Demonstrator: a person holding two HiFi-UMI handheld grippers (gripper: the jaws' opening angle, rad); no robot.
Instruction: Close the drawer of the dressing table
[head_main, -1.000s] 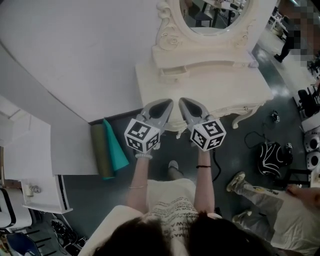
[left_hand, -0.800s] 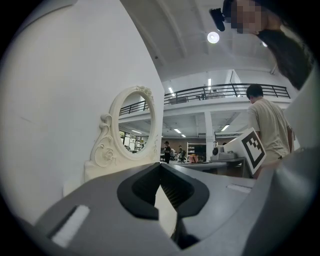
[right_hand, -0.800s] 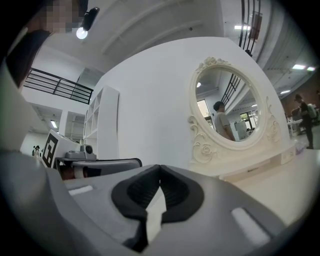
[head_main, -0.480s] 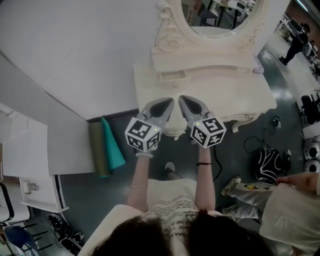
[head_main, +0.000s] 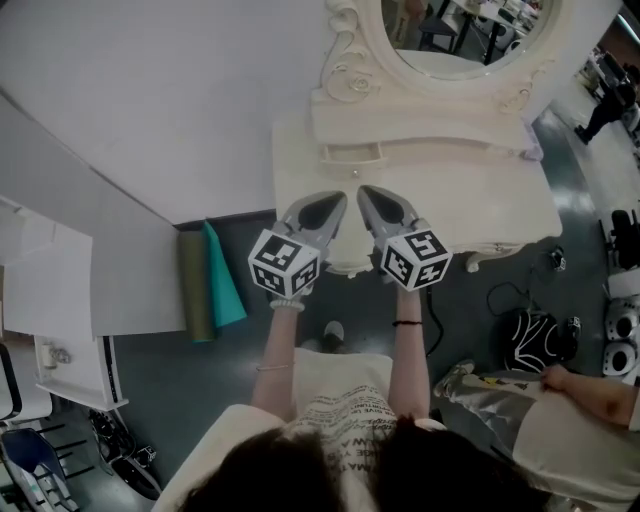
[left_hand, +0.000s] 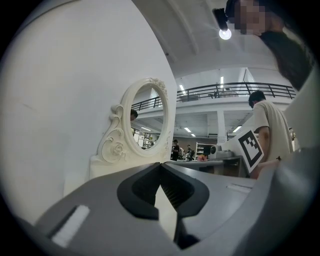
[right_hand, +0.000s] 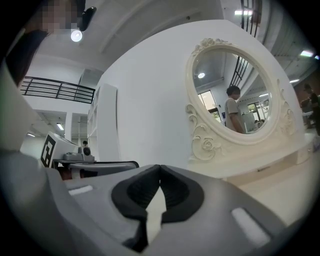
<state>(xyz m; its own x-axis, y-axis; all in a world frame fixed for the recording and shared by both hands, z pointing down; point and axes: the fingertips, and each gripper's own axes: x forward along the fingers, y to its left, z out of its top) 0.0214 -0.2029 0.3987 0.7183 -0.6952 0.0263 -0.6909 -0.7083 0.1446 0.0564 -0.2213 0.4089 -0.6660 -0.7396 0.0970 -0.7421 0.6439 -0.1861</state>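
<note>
Hovering level: left tongs (head_main: 336, 202), right tongs (head_main: 364, 193) (both closed).

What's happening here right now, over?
Left gripper, right gripper shut, empty, above dressing table. Small drawer below mirror looks ajar. Nothing in the way.

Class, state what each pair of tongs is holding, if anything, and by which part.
Nothing. The left tongs and right tongs are both shut and empty.
</note>
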